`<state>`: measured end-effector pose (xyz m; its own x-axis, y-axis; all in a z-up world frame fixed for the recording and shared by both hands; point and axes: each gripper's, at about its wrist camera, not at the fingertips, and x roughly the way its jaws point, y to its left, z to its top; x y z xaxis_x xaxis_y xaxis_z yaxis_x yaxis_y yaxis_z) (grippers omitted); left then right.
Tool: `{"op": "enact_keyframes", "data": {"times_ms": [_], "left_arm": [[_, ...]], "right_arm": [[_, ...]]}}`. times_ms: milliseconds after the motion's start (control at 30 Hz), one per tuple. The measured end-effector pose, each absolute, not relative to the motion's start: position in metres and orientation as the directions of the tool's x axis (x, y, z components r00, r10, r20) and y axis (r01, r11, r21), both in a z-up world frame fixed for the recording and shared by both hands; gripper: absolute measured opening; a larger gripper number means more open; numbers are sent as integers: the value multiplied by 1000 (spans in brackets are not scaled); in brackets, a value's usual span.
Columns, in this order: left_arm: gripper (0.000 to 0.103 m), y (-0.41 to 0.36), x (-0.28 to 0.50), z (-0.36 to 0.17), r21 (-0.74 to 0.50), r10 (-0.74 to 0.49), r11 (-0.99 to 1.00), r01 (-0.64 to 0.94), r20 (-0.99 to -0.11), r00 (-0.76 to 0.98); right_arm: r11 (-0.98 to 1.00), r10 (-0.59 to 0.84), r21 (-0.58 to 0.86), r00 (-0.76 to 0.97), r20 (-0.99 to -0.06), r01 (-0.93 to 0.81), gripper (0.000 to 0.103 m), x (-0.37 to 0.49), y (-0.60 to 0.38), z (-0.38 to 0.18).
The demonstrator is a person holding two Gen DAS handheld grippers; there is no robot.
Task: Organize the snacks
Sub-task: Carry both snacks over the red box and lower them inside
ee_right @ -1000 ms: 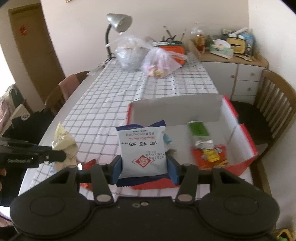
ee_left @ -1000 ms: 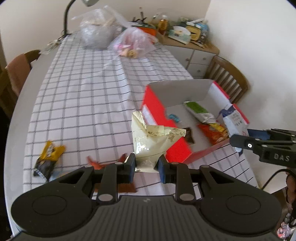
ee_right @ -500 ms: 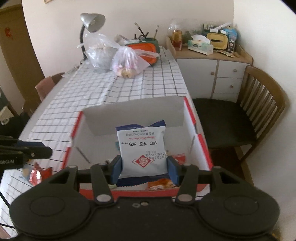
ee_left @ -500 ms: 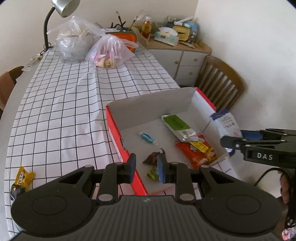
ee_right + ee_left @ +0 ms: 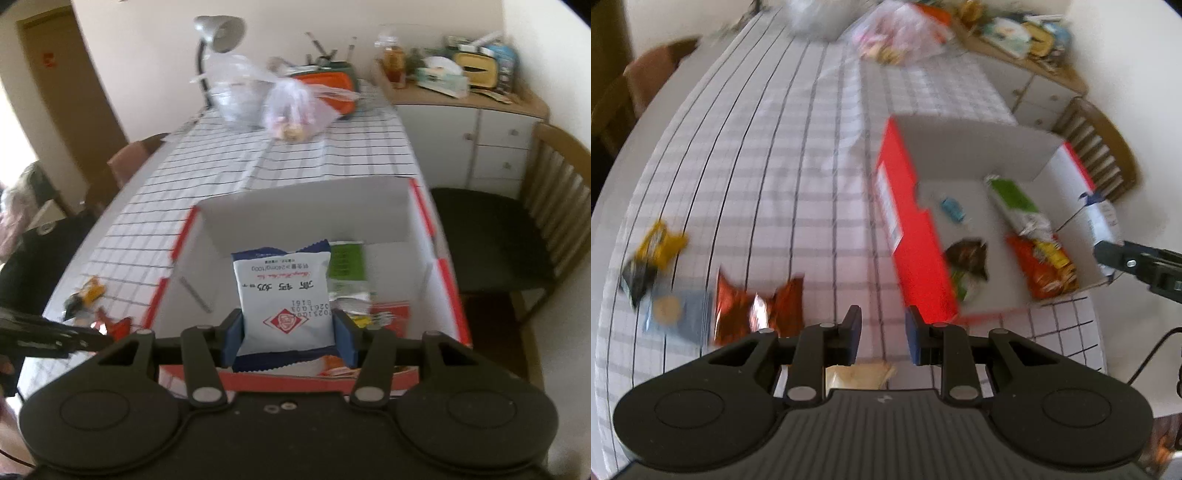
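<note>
R gripper clamps white packet over box: drop next; L gripper jaws apart, empty, near table's front edge

white snack packet, upside-down digits, Chinese characters

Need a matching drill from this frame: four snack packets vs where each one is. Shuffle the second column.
Things:
1. white-and-blue packet
2. green packet
3. orange-red foil packet
4. yellow-and-black packet

Places:
A. on the tablecloth, nearest the table's left edge
B. clamped in the right tool
C. lying inside the red box
D. on the tablecloth, just ahead of the left tool

Pairs: 1-B, 2-C, 3-D, 4-A
</note>
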<state>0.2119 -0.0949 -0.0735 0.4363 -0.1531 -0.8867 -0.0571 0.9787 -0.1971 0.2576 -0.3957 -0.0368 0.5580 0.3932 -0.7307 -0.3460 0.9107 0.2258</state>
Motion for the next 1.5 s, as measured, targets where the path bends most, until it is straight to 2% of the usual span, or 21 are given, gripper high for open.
{"op": "enact_keyframes", "data": {"times_ms": [100, 167, 200, 233, 367, 467, 700, 733, 833, 967, 1000, 1233, 1500], "left_arm": [[33, -88, 203, -87, -215, -152, 968, -126, -910, 385], [57, -83, 199, -98, -235, -158, 954, -188, -923, 350], [73, -80, 198, -102, -245, -157, 941, -233, -927, 340], [75, -76, 197, -106, -259, -159, 925, -278, -928, 336], [75, -59, 194, -128, -295, -165, 840, -456, -939, 303], [75, -56, 193, -145, -307, -181, 790, -531, -944, 276], [74, -66, 197, -160, -292, -148, 753, -589, -948, 281], [70, -67, 196, -162, -291, -145, 748, -597, -949, 280], [56, -67, 196, -167, -295, -153, 743, -600, -949, 277], [48, -68, 197, -167, -279, -131, 751, -599, -951, 279], [38, -69, 196, -165, -270, -118, 759, -593, -952, 283], [32, -64, 192, -157, -272, -114, 771, -577, -949, 295], [32, -73, 186, -105, -313, -126, 826, -469, -913, 387]], "right_arm": [[889, 433, 243, 540, -721, -388, 50, 251, -387, -35], [876, 455, 251, 530, -716, -412, 50, 249, -382, -34], [870, 464, 255, 526, -713, -421, 50, 249, -380, -33], [866, 470, 257, 524, -710, -429, 50, 249, -379, -32], [855, 484, 256, 520, -703, -451, 50, 250, -374, -32], [855, 480, 244, 519, -707, -458, 50, 251, -375, -33], [865, 462, 234, 524, -716, -443, 50, 252, -385, -37], [867, 460, 233, 525, -717, -441, 50, 252, -386, -38], [870, 456, 233, 527, -717, -435, 50, 252, -391, -39], [872, 454, 234, 531, -715, -430, 50, 253, -395, -39], [872, 455, 235, 533, -714, -430, 50, 253, -396, -38], [868, 464, 242, 533, -708, -434, 50, 258, -398, -37], [878, 451, 237, 552, -701, -416, 50, 263, -413, -32]]}}
